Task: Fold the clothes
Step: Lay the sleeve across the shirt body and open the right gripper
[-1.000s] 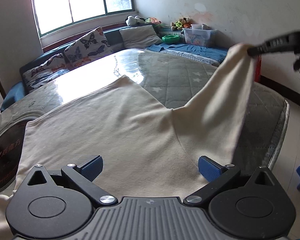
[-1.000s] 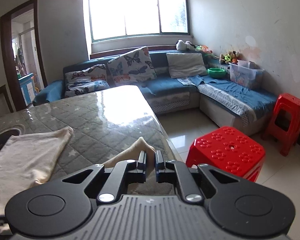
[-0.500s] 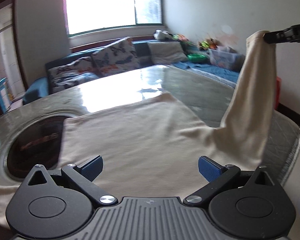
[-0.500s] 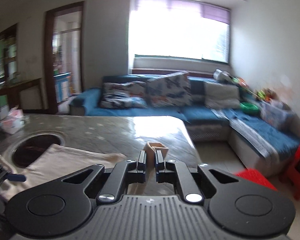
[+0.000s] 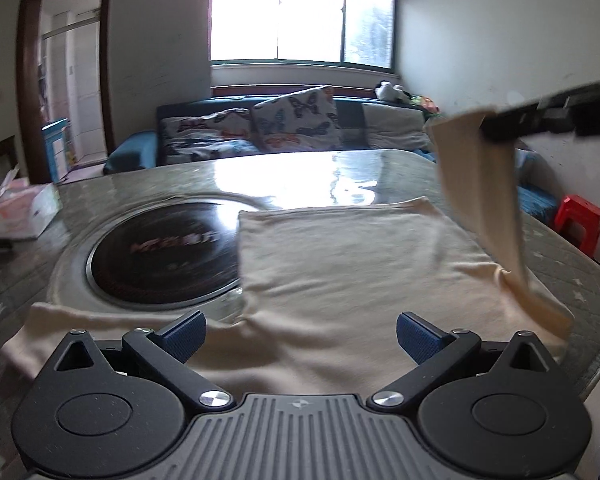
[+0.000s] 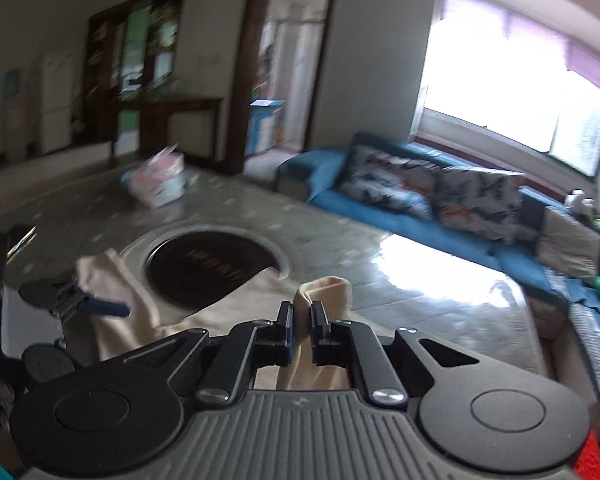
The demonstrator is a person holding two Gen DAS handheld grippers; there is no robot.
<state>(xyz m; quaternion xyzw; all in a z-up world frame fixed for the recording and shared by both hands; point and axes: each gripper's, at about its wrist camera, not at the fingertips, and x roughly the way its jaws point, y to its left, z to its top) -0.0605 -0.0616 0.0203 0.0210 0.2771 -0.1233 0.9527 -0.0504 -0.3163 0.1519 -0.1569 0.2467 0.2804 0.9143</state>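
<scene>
— Left wrist view: what does the left gripper do?
— Its jaws stand wide apart over the cream shirt on the table; the right gripper pinches a raised sleeve.

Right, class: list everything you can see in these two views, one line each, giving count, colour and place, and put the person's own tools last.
Garment: one, cream, spread on the table, one sleeve lifted.
Table: one, grey quilted star cover under a glossy top.
Round cooktop: one, black, set in the table, partly under the garment.
Tissue pack: one, pink and white, far side of the table.
Sofa: one, blue, below the window.
Butterfly cushions: two, white patterned, on the sofa.
Stool: one, red, on the floor right of the table.
Left gripper: black, blue pads, open above the garment.
Right gripper: black, shut on the sleeve.
</scene>
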